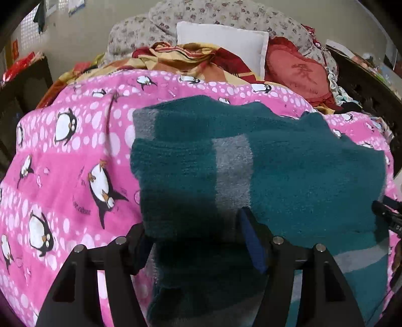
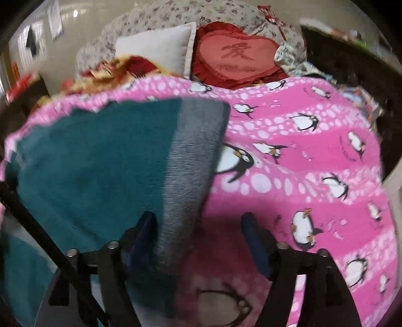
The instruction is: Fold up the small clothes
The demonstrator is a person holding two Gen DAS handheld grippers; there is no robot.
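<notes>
A teal knitted garment with grey stripes (image 1: pixel 276 163) lies on a pink penguin blanket (image 1: pixel 62 156). My left gripper (image 1: pixel 196 241) is open, its fingers spread over the garment's near left part; the left pad is partly hidden under the cloth edge. In the right wrist view the garment (image 2: pixel 88 163) fills the left half, its grey band (image 2: pixel 191 161) hanging down over the pink blanket (image 2: pixel 314 163). My right gripper (image 2: pixel 198 239) is open, its left finger against the grey band's lower edge. The view is blurred.
Behind the blanket lie a white pillow (image 1: pixel 226 42), a red heart cushion (image 1: pixel 299 73), a floral quilt (image 1: pixel 226 15) and a red-yellow cloth (image 1: pixel 188 57). Dark furniture (image 1: pixel 364 83) stands at the right. The right gripper's tip (image 1: pixel 387 213) shows at the right edge.
</notes>
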